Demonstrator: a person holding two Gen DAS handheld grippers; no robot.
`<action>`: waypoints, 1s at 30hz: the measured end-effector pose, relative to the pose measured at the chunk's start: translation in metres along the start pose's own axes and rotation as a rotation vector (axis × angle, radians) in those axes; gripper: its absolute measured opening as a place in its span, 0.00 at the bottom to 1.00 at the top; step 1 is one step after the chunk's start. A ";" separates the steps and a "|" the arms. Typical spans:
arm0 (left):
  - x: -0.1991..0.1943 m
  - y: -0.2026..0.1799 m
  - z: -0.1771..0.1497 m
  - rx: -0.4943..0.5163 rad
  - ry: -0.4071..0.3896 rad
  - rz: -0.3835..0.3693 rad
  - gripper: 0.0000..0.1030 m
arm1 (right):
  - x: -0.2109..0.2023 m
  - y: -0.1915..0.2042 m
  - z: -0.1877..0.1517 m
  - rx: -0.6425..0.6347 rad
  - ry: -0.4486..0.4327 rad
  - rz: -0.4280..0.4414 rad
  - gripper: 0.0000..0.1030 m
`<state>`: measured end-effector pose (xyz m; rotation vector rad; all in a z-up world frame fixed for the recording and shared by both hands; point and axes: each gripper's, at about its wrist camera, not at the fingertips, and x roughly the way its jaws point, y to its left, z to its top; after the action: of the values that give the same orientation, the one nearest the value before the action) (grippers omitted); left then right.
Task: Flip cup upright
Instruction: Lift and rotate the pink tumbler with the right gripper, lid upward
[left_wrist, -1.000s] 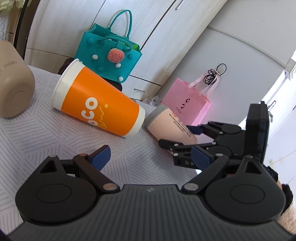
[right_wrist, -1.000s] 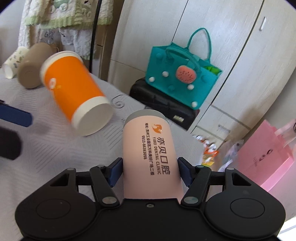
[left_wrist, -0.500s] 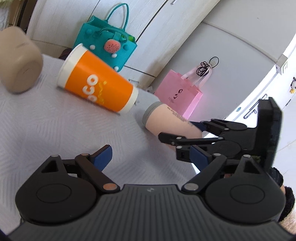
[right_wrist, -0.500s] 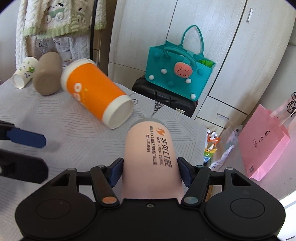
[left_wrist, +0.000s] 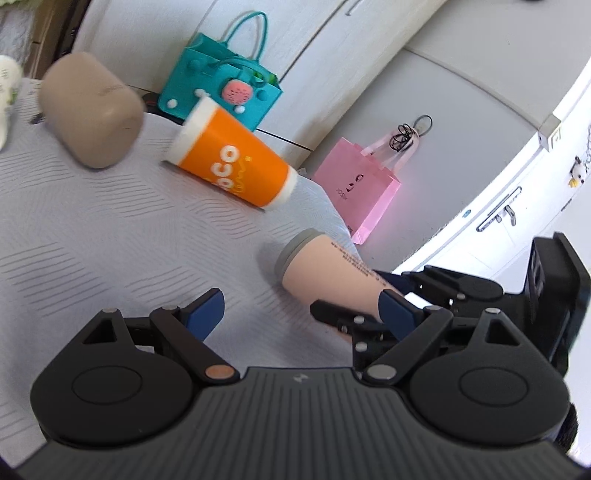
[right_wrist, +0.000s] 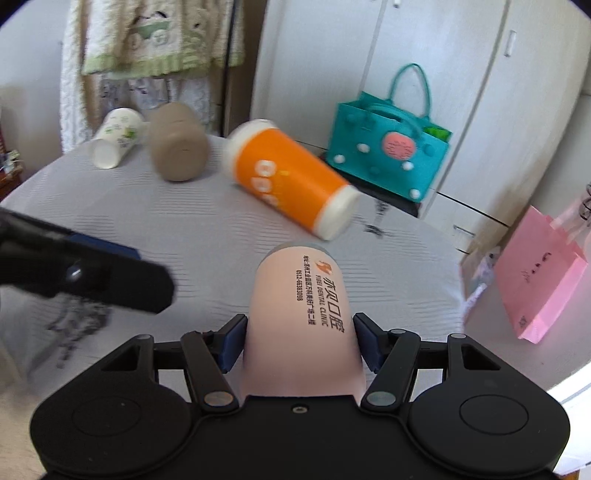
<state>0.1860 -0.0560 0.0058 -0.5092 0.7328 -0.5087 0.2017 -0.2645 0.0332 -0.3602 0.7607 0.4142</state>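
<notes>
My right gripper (right_wrist: 300, 341) is shut on a pale pink cup (right_wrist: 301, 314) with dental clinic print. The cup lies tilted between the blue pads, its grey end pointing away over the table. The same cup (left_wrist: 328, 275) and the right gripper (left_wrist: 391, 299) show at the right of the left wrist view. My left gripper (left_wrist: 299, 308) is open and empty, just left of the pink cup above the cloth. It also shows at the left edge of the right wrist view (right_wrist: 92, 273).
An orange cup (right_wrist: 291, 184), a beige cup (right_wrist: 179, 151) and a white printed cup (right_wrist: 114, 138) lie on their sides on the grey patterned tablecloth (right_wrist: 147, 221). Beyond the table edge stand a teal bag (right_wrist: 388, 144), a pink bag (right_wrist: 535, 273) and cabinets.
The right gripper has lifted and tipped the pink cup, so more of the table shows beyond it. The left gripper has swung left, bringing the beige cup further into view.
</notes>
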 end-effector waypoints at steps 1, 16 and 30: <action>-0.005 0.004 0.000 -0.011 0.000 0.005 0.88 | 0.000 0.008 0.002 -0.009 0.007 0.007 0.65; -0.061 0.060 0.003 -0.085 -0.023 0.023 0.88 | 0.016 0.069 0.030 0.079 0.046 0.207 0.65; -0.066 0.098 0.005 -0.155 0.003 0.017 0.88 | 0.032 0.102 0.050 0.062 0.026 0.235 0.66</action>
<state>0.1727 0.0596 -0.0169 -0.6464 0.7827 -0.4392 0.2023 -0.1463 0.0273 -0.2190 0.8425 0.6067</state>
